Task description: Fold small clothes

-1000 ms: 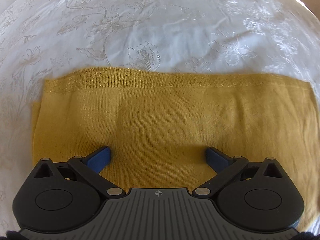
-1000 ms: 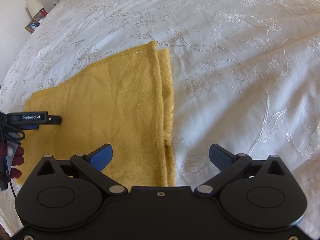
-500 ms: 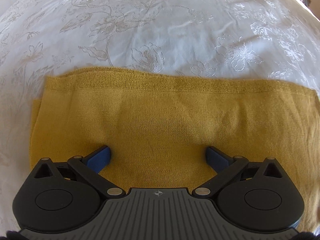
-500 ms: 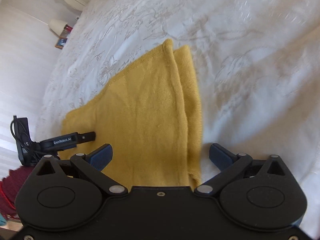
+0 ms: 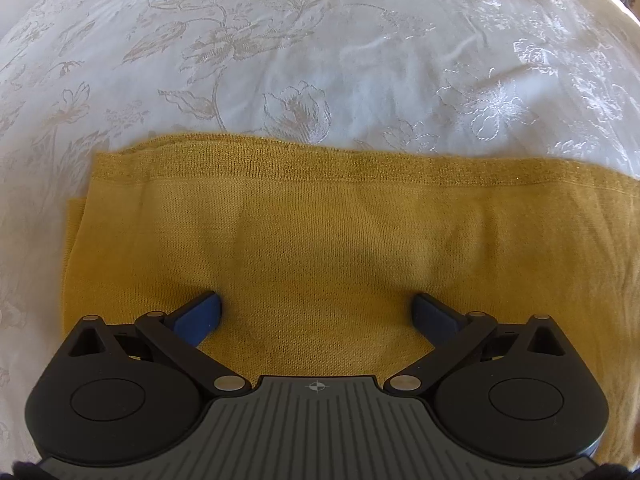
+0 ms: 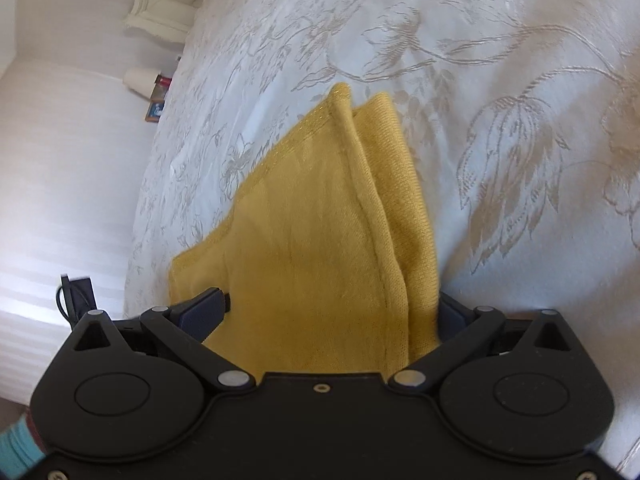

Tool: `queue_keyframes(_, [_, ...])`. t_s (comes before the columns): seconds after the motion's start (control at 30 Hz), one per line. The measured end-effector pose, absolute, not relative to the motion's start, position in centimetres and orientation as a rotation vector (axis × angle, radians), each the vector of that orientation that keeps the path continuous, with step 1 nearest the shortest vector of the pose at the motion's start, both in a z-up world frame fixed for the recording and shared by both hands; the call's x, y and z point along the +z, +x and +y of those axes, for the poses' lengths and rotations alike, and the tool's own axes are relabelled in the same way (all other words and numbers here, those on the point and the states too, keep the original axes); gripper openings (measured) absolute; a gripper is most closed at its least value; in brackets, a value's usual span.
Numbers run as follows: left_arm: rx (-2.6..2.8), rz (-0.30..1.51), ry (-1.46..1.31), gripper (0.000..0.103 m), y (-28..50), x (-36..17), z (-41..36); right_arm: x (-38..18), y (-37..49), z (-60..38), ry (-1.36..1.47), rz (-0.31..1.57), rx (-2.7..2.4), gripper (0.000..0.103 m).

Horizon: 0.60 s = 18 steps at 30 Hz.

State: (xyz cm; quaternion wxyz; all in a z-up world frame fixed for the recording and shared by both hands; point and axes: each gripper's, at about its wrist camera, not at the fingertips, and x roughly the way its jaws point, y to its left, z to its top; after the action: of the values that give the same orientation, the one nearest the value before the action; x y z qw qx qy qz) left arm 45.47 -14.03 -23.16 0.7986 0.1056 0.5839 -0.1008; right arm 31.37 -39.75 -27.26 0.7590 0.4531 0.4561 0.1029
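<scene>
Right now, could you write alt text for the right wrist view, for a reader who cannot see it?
A folded mustard-yellow knit garment lies on a white floral bedspread, its near edge between the open blue-tipped right tongs. Part of the left tongs shows at the garment's left edge.

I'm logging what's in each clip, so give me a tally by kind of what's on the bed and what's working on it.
Yellow knit garment: 1
White embroidered bedspread: 1
Grippers: 2, the left gripper and the right gripper
Total: 4

Both grippers — left gripper point(image 5: 316, 312), right gripper point(image 6: 332, 312) — are black with blue fingers point(image 5: 198, 316), silver pivot screws.
</scene>
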Motion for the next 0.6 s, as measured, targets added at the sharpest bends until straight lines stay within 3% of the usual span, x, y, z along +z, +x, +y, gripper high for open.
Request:
queue_keyframes(0.33, [-0.210, 1.308, 0.235, 0.103, 47.0, -23.0, -14.3, -26.9, 33.0, -39.5, 0.890, 1.059, 0.270, 0.100])
queue_keyframes(0.37, [-0.212, 1.316, 0.234, 0.103, 47.3, -22.8, -14.3, -26.8, 33.0, -39.3, 0.853, 1.069, 0.270, 0.094])
queue_keyframes(0.43, [-0.216, 1.314, 0.231, 0.103, 47.5, -22.0, -14.3, -26.5, 32.8, -39.5, 0.790, 1.088, 0.248, 0.074])
queue_keyframes(0.5, [-0.216, 1.252, 0.217, 0.102, 47.6, -20.5, -14.5, -27.0, 32.2, -40.7, 0.789, 1.104, 0.208, 0.038])
queue_keyframes(0.6, [-0.194, 1.195, 0.224, 0.102, 48.7, -19.1, -15.6, -28.9, 31.1, -42.8, 0.976, 1.075, 0.194, 0.027])
